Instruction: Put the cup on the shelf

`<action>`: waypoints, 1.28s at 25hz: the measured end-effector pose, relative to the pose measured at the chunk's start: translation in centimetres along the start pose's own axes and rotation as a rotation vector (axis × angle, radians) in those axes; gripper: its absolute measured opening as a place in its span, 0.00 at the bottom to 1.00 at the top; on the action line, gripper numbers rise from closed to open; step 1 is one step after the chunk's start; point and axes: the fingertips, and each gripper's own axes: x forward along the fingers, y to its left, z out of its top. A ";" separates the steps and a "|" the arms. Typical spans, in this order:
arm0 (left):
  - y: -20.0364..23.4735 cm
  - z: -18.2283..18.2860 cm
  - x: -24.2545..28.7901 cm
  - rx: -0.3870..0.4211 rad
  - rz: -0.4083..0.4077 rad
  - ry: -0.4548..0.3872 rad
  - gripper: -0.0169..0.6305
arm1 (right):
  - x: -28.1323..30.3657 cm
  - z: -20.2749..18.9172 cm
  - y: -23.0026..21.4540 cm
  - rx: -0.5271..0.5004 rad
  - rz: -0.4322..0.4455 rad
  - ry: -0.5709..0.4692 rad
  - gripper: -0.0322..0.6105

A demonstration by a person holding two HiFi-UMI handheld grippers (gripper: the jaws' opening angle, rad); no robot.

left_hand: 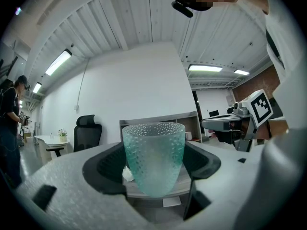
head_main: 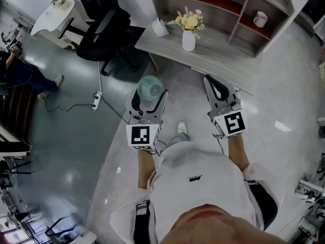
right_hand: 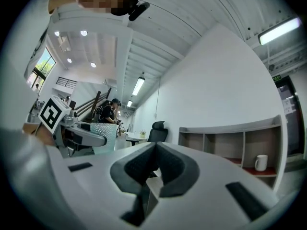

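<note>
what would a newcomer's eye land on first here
The frosted teal cup, clamped upright between the left gripper's jaws, fills that gripper's view. Ahead, a vase of yellow flowers stands on the grey desk, and a white mug sits in the shelf's right compartment. The right gripper is shut, empty.

My left tongs (head_main: 150, 92) and right tongs (head_main: 215, 87) are pale grey shells with black padded jaws, each carrying a white cube (head_main: 142, 135) of black square markers. I wear a white T-shirt (head_main: 193, 197) with a small black logo (head_main: 195, 178).
</note>
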 end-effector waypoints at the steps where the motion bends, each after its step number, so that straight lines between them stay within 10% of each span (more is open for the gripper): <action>1: 0.4 0.0 0.4 -0.002 -0.005 -0.002 0.59 | 0.6 -0.1 0.0 -0.003 -0.003 0.004 0.09; 32: 8.7 -2.5 10.8 -0.013 -0.090 0.003 0.59 | 12.0 -2.8 -2.8 -0.021 -0.080 0.055 0.09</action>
